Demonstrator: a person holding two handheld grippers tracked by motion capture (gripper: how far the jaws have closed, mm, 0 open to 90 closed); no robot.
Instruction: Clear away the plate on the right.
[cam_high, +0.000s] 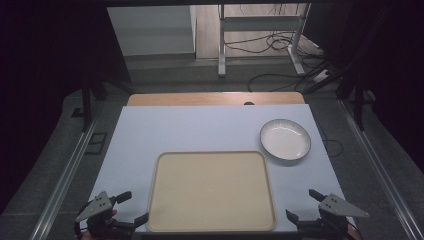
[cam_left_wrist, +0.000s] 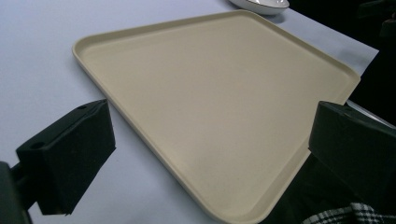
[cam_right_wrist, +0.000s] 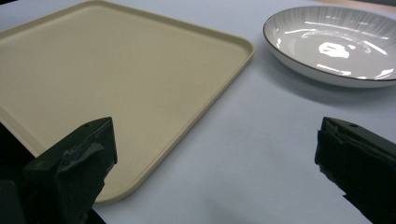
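A flat beige tray (cam_high: 211, 192) lies near the front edge of the table, midway between the two grippers. It is a rounded rectangle of smooth, matt plastic with a low raised rim and nothing on it. The table (cam_high: 165, 130) is covered by a pale blue-white sheet, plain and smooth, with a strip of bare wood showing along the far edge.

Just beyond the tray's far right corner sits a round plate (cam_high: 285, 139), shallow and glossy, white with fine radiating lines on its inner wall and a thin dark rim. It is close to the tray but apart from it.

The left gripper (cam_high: 132, 208) sits at the tray's near left corner, its black jaws spread wide with nothing between them; in the left gripper view (cam_left_wrist: 212, 154) the tray's near corner lies in the gap between the blocky, foam-like pads. The right gripper (cam_high: 304, 205) sits off the tray's near right corner, jaws likewise wide apart and empty; in the right gripper view (cam_right_wrist: 215, 158) the bare sheet lies between them, with the tray to the left and the plate far right.
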